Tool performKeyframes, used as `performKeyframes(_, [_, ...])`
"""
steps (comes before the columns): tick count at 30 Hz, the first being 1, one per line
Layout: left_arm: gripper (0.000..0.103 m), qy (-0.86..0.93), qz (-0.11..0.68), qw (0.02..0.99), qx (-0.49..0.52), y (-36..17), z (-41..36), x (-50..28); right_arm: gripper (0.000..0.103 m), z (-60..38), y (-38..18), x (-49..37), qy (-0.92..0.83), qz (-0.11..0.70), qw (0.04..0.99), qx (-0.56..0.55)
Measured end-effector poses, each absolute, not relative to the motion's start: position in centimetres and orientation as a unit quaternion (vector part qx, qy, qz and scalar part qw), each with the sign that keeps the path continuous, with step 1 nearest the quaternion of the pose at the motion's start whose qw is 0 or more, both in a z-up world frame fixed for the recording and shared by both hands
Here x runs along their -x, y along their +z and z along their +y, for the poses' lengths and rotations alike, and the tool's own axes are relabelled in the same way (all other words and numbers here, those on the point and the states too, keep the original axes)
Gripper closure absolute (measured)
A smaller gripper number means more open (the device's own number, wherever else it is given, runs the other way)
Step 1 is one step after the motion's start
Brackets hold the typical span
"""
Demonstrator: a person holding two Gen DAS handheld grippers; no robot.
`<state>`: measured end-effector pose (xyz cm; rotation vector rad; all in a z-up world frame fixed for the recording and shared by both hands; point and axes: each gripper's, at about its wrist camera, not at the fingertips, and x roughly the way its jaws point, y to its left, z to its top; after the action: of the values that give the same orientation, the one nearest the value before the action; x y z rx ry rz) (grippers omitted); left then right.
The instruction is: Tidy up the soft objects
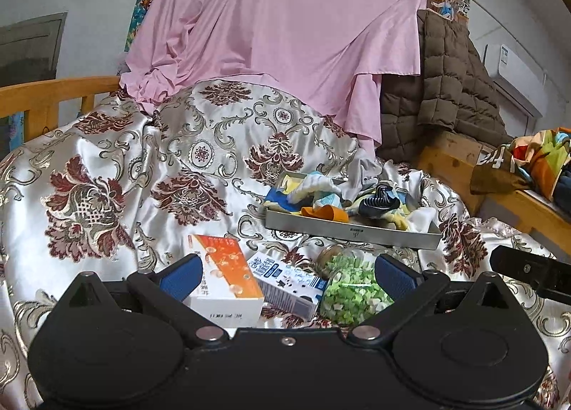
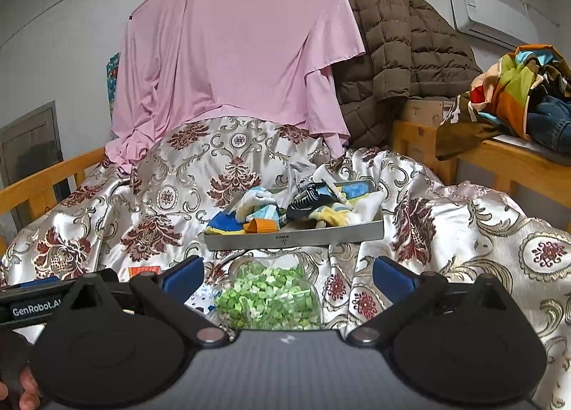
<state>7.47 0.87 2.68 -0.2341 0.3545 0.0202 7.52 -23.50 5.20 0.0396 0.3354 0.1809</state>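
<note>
Both the left gripper (image 1: 285, 269) and right gripper (image 2: 288, 272) hang spread and empty before the tray (image 1: 349, 231) of limp, light socks (image 1: 314, 192), best pinched at a bunched fold.

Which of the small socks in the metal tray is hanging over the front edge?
The orange sock, curled over the front rim of the shallow grey metal tray. The navy striped sock and the white and blue sock lie farther back, inside it.

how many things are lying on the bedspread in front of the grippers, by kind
cartons: 2, the orange-white carton and the blue-white carton
bag of green bits: 1
metal tray heaped with socks: 1
total: 4
</note>
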Motion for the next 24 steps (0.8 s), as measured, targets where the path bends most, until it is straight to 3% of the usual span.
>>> performKeyframes(24, [0.001, 0.026, 0.187, 0.976, 0.106, 0.0, 1.8, -5.9, 0.000, -22.6, 1.4, -6.7, 0.086, 0.203, 0.975, -0.004])
